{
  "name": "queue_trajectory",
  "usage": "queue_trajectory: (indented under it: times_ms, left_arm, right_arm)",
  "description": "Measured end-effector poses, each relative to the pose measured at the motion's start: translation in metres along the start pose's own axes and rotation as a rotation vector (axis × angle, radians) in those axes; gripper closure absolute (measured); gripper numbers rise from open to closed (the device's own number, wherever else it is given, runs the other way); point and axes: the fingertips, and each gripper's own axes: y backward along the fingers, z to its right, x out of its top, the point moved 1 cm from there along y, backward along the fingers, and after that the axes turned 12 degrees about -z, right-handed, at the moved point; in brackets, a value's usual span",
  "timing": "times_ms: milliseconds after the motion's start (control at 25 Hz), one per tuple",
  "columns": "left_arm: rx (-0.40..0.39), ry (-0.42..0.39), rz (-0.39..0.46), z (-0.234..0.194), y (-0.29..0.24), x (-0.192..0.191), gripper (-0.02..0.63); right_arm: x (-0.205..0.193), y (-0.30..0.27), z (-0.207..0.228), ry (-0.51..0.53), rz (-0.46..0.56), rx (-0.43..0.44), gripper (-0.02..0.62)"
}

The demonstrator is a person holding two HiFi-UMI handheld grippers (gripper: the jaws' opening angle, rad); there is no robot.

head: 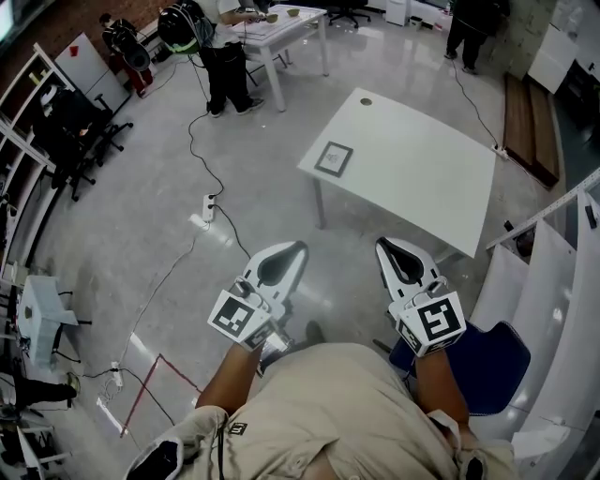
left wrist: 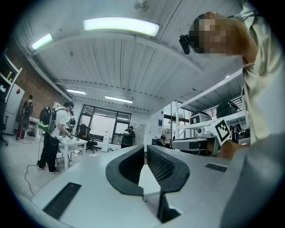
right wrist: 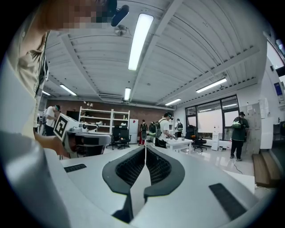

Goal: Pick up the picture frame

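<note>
The picture frame (head: pixel 334 157), grey with a pale mat, lies flat near the left corner of the white table (head: pixel 422 178) ahead of me. Both grippers hang in the air over the floor, short of the table's near edge. My left gripper (head: pixel 292 251) is shut with nothing in it, and its pads meet at the tips in the left gripper view (left wrist: pixel 145 149). My right gripper (head: pixel 388 247) is also shut and empty (right wrist: pixel 145 149). Neither gripper view shows the frame. Each gripper appears in the other's view: the right one (left wrist: pixel 209 139) and the left one (right wrist: pixel 84 138).
A power strip (head: pixel 208 207) and cables lie on the floor left of the table. A blue chair (head: pixel 492 361) stands at my right, beside white shelving (head: pixel 553 281). Further back are another white table (head: pixel 281 23), a person (head: pixel 225 66) beside it, and office chairs (head: pixel 84 141).
</note>
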Motion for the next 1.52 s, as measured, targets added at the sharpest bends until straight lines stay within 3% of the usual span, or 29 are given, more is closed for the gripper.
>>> queue_trajectory:
  times_ms: [440,680,920,1520]
  left_arm:
    - [-0.079,0.003,-0.012,-0.081,-0.016,0.006,0.577]
    - [-0.118,-0.006,-0.014,-0.096,-0.052,0.008,0.577]
    - [-0.081,0.026,-0.042,-0.123,-0.097,0.009,0.577]
    - [0.038,0.019,-0.052,-0.170,-0.231,0.032,0.577]
  right_arm:
    - [0.017,-0.072,0.000,-0.022,-0.034,-0.076,0.569]
    - [0.016,-0.088,0.037,-0.037,-0.056,-0.100,0.569]
    - [0.009,-0.124,0.082,-0.058,-0.070,-0.066,0.569]
    - [0.019,-0.200,0.218,-0.039,-0.046,0.063,0.569]
